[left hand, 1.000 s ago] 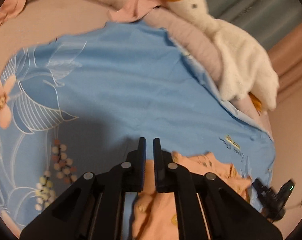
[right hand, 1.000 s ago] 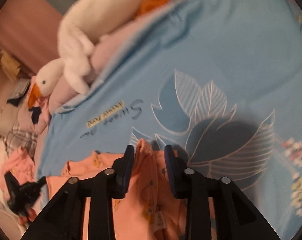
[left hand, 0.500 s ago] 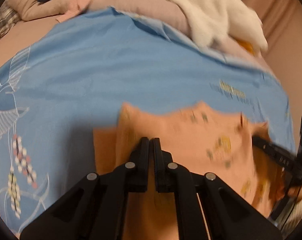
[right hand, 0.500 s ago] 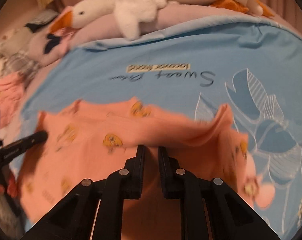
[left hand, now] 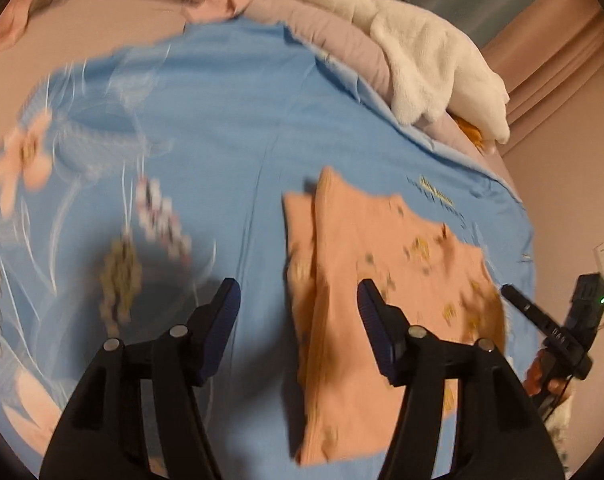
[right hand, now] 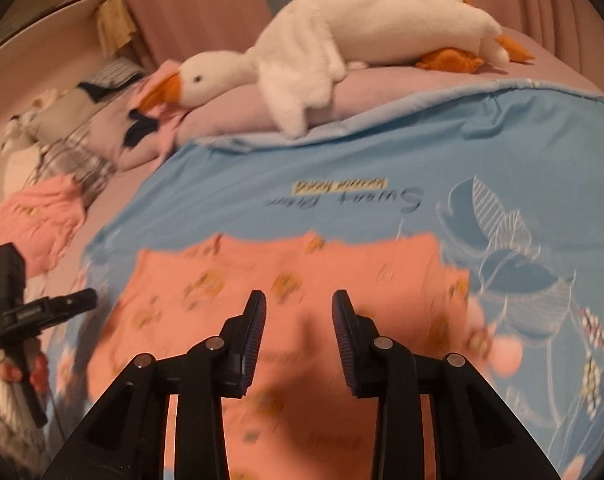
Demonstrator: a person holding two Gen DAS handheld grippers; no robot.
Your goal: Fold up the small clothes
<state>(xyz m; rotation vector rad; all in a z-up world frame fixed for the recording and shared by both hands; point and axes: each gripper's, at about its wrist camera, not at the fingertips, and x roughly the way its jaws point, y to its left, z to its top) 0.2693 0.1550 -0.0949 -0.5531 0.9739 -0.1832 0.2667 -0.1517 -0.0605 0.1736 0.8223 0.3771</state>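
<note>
A small orange garment with yellow prints lies spread flat on the blue floral sheet. It also shows in the right wrist view. My left gripper is open and empty above the garment's left edge, with a folded strip along that edge. My right gripper is open and empty over the garment's near middle. The right gripper shows at the right in the left wrist view, and the left gripper at the left in the right wrist view.
A white plush goose lies on a mauve quilt behind the sheet. A pink garment and other clothes and pillows lie at far left. Curtains hang behind the bed.
Both grippers were shut on the orange garment, carried it out flat over the sheet, then opened and let it go. It now lies spread on the sheet.
</note>
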